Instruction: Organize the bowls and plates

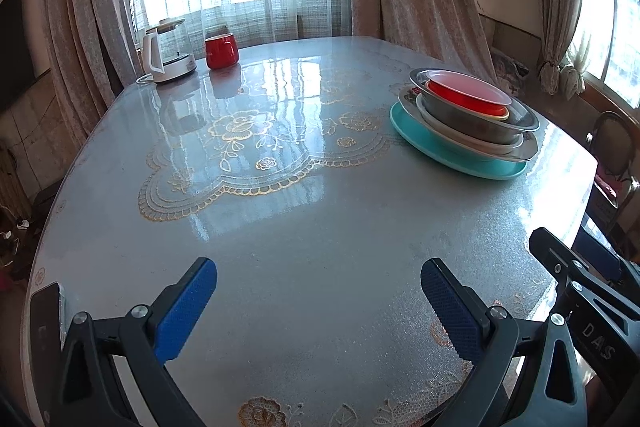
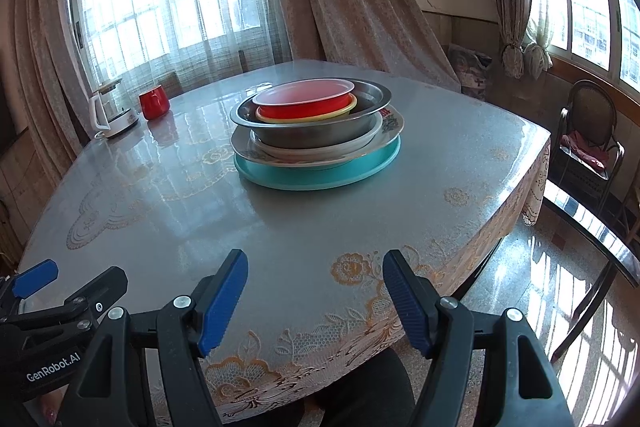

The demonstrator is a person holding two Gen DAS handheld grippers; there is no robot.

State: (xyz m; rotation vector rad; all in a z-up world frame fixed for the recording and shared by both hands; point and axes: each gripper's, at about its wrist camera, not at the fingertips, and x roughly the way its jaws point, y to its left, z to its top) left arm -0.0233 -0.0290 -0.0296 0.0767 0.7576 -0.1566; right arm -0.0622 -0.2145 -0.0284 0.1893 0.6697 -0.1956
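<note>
Fingers of the left gripper [image 1: 318,303] and right gripper [image 2: 316,301] stand spread apart, holding nothing, low over the near edge of the glossy lace-patterned surface [image 1: 304,235]. Farther off sits one stack: a round teal plate [image 2: 316,179], a floral-rimmed plate [image 2: 390,125], a steel bowl [image 2: 308,127], a red plastic bowl [image 2: 304,99]. Beyond stand a red mug [image 2: 154,101] and white kettle [image 1: 168,53]

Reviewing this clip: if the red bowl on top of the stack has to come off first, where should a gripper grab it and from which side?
Probably pinch the red bowl by its thin rim, one finger inside and one outside, coming down from above. It sits nested in the steel basin, whose wall hides the bowl's sides. The right gripper faces the stack squarely, jaws open.
</note>
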